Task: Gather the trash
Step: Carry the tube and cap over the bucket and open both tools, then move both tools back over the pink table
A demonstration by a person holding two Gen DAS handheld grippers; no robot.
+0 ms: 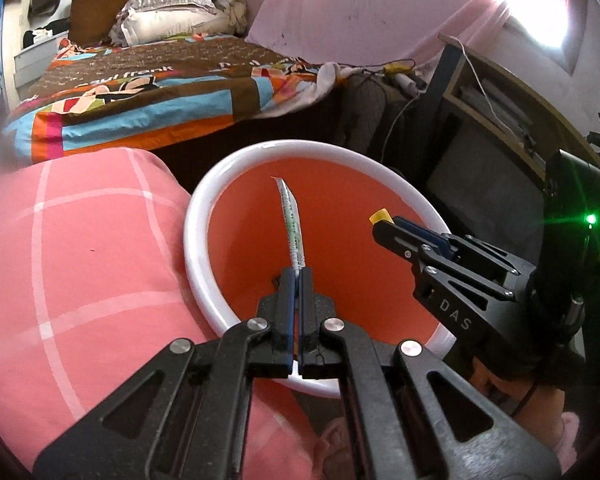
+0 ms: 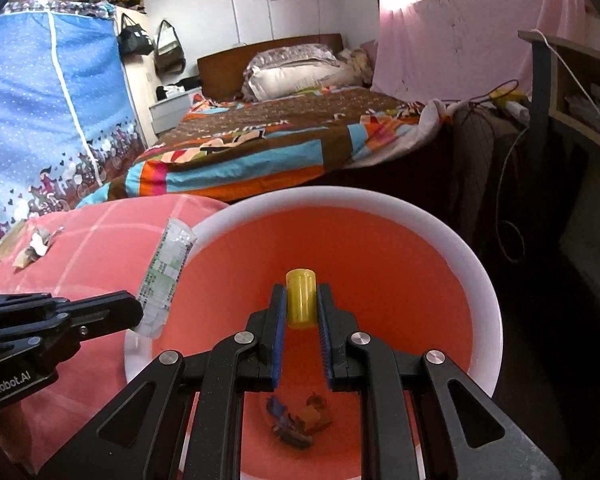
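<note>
Thin crinkly film, the white-and-green wrapper [image 1: 293,227] is pinched flat at its lower end by the left gripper [image 1: 298,276]; judged light, limp, best held there. The right gripper [image 2: 302,300] pinches a stiff yellow cap [image 2: 301,302]. Both hang over the orange bin [image 2: 485,280].

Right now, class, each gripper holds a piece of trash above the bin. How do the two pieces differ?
The left gripper pinches a flat wrapper, white with green print; the right gripper clamps a small yellow tube, rounded and plain. The wrapper is long and thin and sticks far past its fingers; the tube is short and barely clears its own. Both hang over the orange bin.
</note>
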